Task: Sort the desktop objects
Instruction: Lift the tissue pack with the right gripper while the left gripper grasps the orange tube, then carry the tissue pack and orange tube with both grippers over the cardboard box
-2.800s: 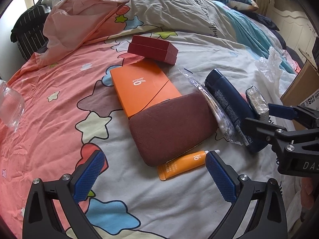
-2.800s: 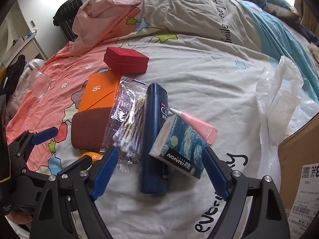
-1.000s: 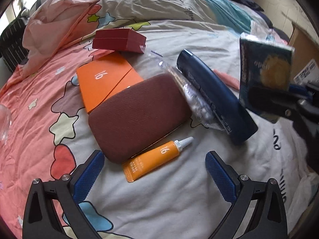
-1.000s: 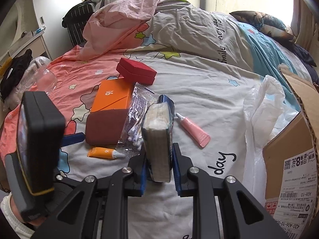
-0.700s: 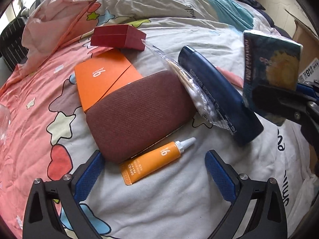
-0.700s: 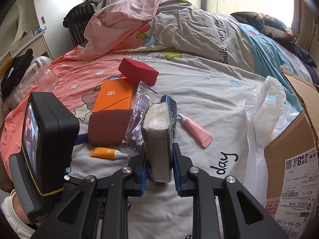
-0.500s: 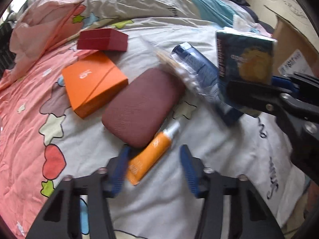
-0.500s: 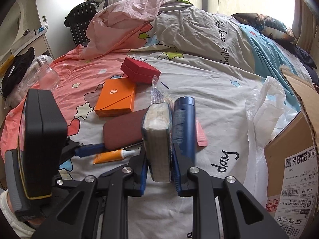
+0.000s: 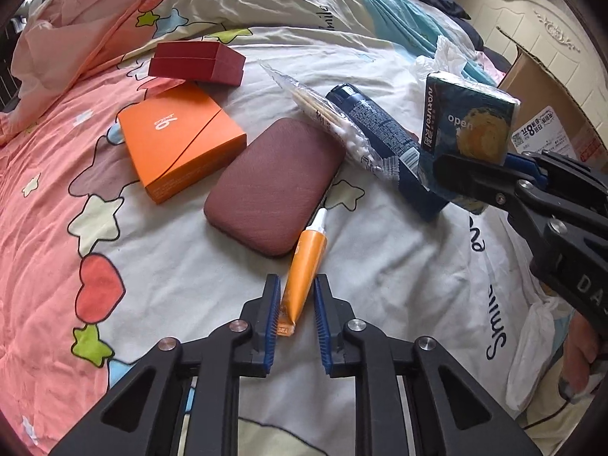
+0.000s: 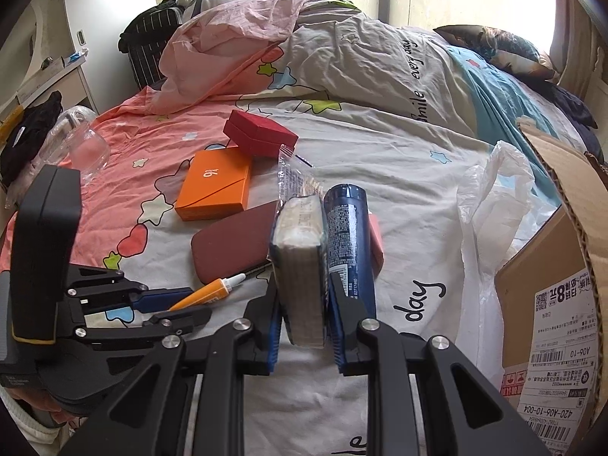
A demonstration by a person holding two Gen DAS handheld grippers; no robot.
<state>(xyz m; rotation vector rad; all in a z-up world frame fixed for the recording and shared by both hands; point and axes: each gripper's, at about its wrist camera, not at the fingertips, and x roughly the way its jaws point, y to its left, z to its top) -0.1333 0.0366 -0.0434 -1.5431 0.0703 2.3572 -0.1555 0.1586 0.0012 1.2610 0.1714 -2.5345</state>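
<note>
My left gripper [image 9: 295, 304] is shut on the crimped end of an orange tube [image 9: 306, 266] that lies on the bedspread; it also shows in the right wrist view [image 10: 207, 292]. My right gripper [image 10: 304, 304] is shut on a dark tissue pack [image 10: 300, 266] and holds it above the bed; the pack shows in the left wrist view [image 9: 465, 129] at the right. A maroon pouch [image 9: 271, 186], an orange box [image 9: 178, 144], a red box [image 9: 195, 62], a cotton swab bag [image 9: 330, 125] and a dark blue bottle [image 9: 380, 136] lie on the bed.
An open cardboard box [image 10: 562, 266] stands at the right bed edge, with a white plastic bag [image 10: 490, 205] beside it. A pink tube [image 10: 376, 239] lies behind the blue bottle. A clear plastic bottle [image 10: 79, 144] lies at the left. Rumpled bedding [image 10: 235, 38] rises at the back.
My left gripper moved in and shut on the orange tube. My right gripper shut on the tissue pack, lifted it off the bed and holds it up. The pouch, bottle and tube have turned.
</note>
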